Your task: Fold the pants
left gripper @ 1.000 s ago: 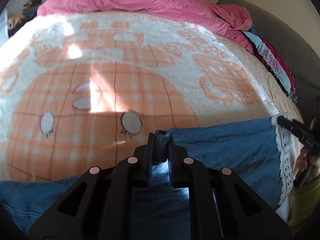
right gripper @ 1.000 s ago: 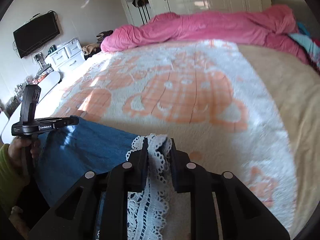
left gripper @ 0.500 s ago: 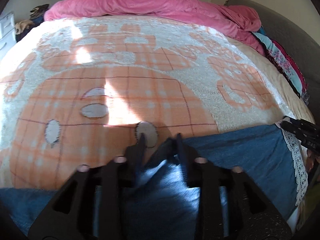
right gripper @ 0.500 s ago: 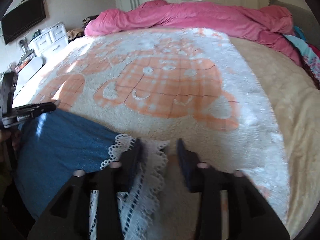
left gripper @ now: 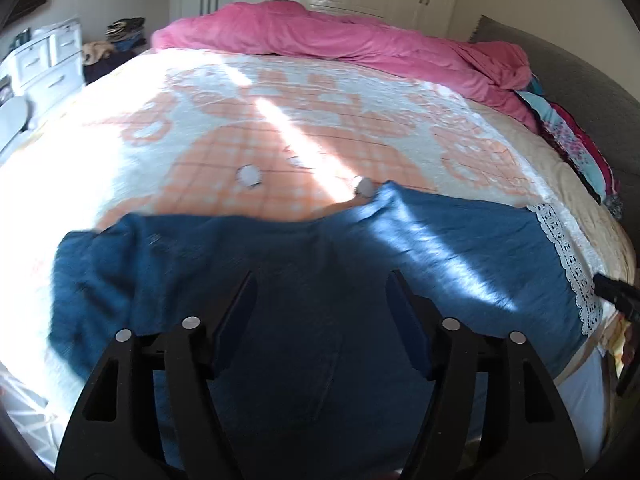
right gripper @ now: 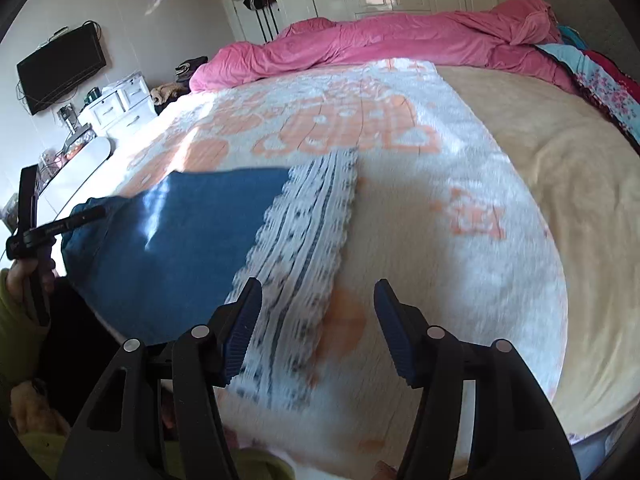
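Note:
Blue denim pants (left gripper: 280, 264) lie flat across the near edge of the bed, with a white lace hem (left gripper: 560, 248) at the right end. My left gripper (left gripper: 320, 304) hovers over the pants' middle, its jaws opening, with nothing pinched between them. In the right wrist view the pants (right gripper: 180, 232) spread left and the lace hem (right gripper: 304, 236) runs toward my right gripper (right gripper: 318, 304). The right jaws are opening too, and the lace lies loose under the left finger. A hand holds the left gripper (right gripper: 44, 232) at the far left.
An orange-and-white patterned blanket (left gripper: 280, 128) covers the bed. A pink duvet (left gripper: 340, 40) is bunched along the far side, with colourful bedding (left gripper: 576, 140) at the right. White drawers (right gripper: 120, 104) and a wall TV (right gripper: 60, 68) stand left of the bed.
Both grippers were shut on the pants, the left on the denim, the right on the lace hem. Both have let go, opened and pulled back toward me. The pants now lie flat.

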Action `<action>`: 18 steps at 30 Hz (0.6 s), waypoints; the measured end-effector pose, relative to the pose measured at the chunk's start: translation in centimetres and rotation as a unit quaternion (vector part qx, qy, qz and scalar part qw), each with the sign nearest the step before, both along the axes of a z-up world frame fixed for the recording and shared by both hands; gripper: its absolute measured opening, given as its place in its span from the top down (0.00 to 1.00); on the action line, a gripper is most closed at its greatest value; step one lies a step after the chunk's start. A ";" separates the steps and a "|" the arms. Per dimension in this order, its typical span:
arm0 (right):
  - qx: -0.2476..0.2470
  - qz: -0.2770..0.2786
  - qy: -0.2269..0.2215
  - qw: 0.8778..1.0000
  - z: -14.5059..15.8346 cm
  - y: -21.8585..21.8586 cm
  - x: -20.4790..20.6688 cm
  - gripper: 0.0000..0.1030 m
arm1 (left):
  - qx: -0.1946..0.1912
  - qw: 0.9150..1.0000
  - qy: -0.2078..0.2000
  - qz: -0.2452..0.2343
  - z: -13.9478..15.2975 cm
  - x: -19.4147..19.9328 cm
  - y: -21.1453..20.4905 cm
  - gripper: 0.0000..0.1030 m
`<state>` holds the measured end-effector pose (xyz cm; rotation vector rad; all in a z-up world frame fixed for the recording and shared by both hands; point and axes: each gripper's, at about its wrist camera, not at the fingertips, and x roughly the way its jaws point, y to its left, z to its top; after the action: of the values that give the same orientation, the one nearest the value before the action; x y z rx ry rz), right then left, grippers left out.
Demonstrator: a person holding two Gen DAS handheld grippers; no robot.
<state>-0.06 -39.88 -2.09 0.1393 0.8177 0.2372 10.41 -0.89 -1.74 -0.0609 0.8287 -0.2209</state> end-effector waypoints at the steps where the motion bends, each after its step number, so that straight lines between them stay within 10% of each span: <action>1: 0.004 0.003 0.006 1.000 -0.2 0.2 -0.5 0.45 | 0.002 1.000 0.000 0.007 0.2 -0.3 0.5 0.40; 9: 0.000 0.027 0.028 0.999 -1.5 2.8 -1.3 0.46 | 0.045 0.995 0.047 0.075 -1.5 -1.1 4.6 0.34; 13: -0.036 0.024 0.029 0.999 -1.2 3.3 -1.7 0.71 | 0.028 0.995 0.055 0.083 -1.6 -1.2 6.5 0.44; 18: -0.044 0.018 0.048 0.998 -2.8 2.5 -2.5 0.72 | 0.015 0.995 0.061 0.078 -2.3 -1.4 7.4 0.47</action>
<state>-2.55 -37.35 -4.87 0.0537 0.9258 0.2298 9.02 6.52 -4.01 -0.1105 0.9442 -0.0572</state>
